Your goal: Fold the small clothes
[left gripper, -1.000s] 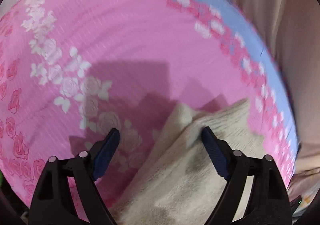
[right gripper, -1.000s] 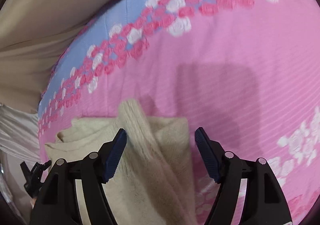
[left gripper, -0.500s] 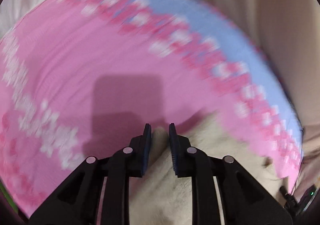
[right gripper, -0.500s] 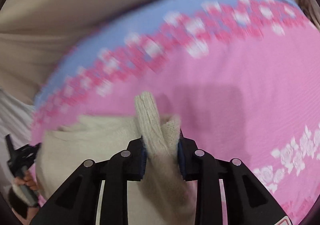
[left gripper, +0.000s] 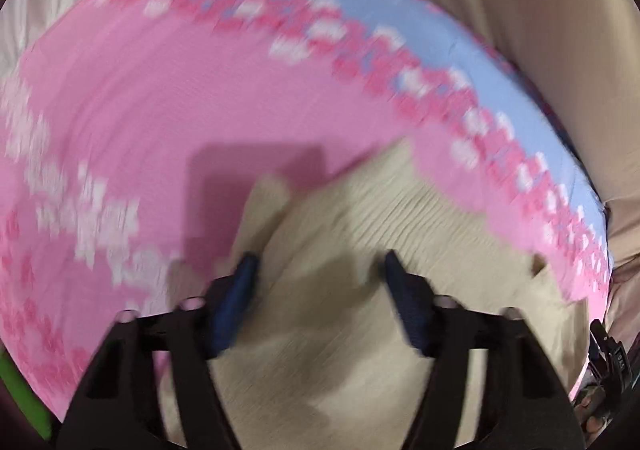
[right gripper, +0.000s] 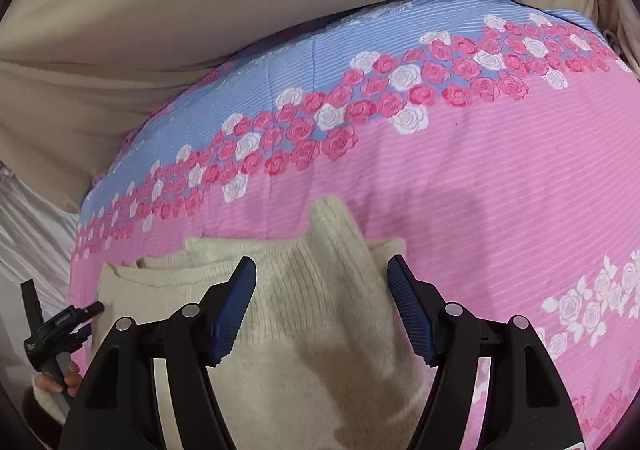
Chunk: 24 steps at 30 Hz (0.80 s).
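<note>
Lying on one pink bedspread (right gripper: 500,186), one cream sweater (right gripper: 320,330) sits beneath two wide-open grippers (left gripper: 318,274) (right gripper: 322,282).

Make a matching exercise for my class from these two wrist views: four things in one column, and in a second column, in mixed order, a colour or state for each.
Things:
1. left gripper
2. knit garment
3. bedsheet
4. rose band

Colours or states:
A. cream, lying on the sheet
B. pink with fine stripes, blue along the far edge
C. jaws open, nothing between the pads
D. red and white flowers

Pairs: 1-C, 2-A, 3-B, 4-D
</note>
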Motion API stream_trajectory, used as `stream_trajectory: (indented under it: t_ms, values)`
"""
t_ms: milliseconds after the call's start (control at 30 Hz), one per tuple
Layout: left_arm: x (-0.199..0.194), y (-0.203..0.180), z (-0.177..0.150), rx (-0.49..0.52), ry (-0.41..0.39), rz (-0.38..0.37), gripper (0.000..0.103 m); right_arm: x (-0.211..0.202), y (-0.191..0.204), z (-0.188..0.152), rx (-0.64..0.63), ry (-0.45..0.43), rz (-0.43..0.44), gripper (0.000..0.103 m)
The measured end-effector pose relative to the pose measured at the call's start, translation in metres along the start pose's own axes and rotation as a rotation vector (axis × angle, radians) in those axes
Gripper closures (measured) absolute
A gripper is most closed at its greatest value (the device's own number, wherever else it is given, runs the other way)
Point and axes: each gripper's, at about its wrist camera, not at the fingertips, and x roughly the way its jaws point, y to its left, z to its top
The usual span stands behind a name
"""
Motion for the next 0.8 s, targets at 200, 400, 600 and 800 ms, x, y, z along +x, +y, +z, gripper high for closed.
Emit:
stream_trajectory:
  t_ms: [200, 400, 600, 800]
  values:
    - [-0.02, 0.038, -0.025, -0.078, -0.056, 0.016, 0.034, -0.029, 0.006, -0.024, 0.001, -0.046, 0.026, 0.036]
    - [-0.008, 0.052, -0.045, -0.111, 0.023, -0.023, 0.015, -0.008, 0.077, -0.059, -0.11, 0.148, 0.247, 0.088]
    - [-0.013, 0.045, -0.054, -0.105, 0.076, -0.151, 0.077, 0.048, 0.171, -0.071, -0.331, 0.281, 0.203, 0.103]
    - [-0.055, 0.059, -0.056, -0.227, 0.033, -0.367, 0.089, 0.097, 0.172, -0.079, -0.285, 0.407, 0.148, 0.103]
